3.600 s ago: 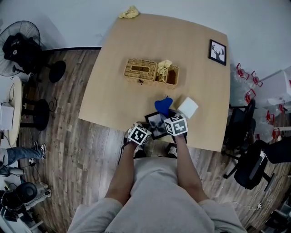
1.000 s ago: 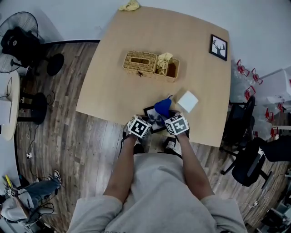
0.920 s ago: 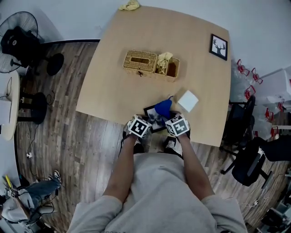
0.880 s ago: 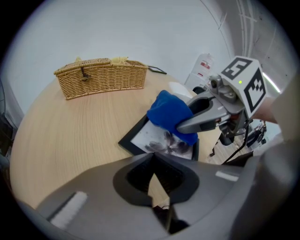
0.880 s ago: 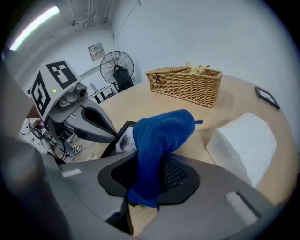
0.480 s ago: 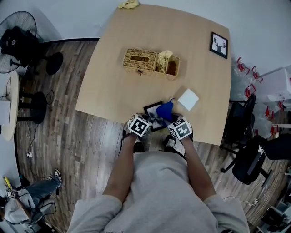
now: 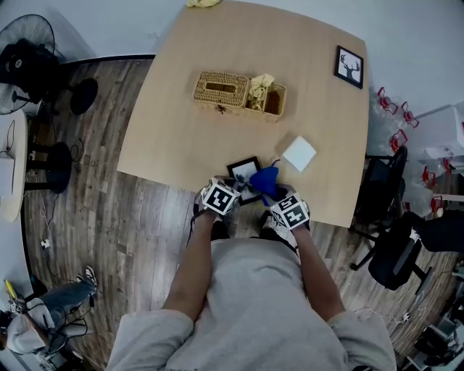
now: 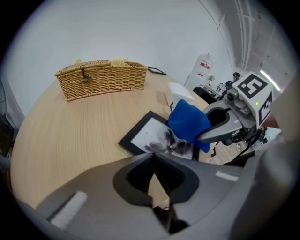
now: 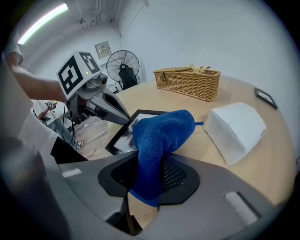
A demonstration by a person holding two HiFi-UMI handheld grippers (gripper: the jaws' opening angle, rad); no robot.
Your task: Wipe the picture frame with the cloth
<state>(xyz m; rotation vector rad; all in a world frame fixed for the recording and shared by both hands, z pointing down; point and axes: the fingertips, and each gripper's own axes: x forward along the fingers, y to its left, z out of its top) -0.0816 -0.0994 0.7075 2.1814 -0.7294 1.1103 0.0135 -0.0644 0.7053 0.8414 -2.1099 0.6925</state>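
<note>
Item: picture frame, black-edged with a grey print, lay flat on the table at its near edge, directly ahead of both tools. Right hand-held gripper: jaws clamped on a blue cloth, whose bunched free end hung forward over the jaw tips and rested on the right part of the frame's face. Left hand-held gripper: jaws drawn together with nothing seen between them, tips at the frame's near left edge; whether they pressed on it could not be told. Progress, as judged: wiping was under way, with the cloth on the glass; the left portion of the face lay uncovered just ahead of the left tool. How much had been wiped could not be read from the surface, so the uncovered part and the border probably remained. Containers: a wicker basket, well beyond both tools, had a lidded left section whose contents were hidden. Its open right compartments held pale crumpled material. Other items: a white packet just beyond the right tool; a second frame far off to its right; a yellow rag at the table's far edge.
</note>
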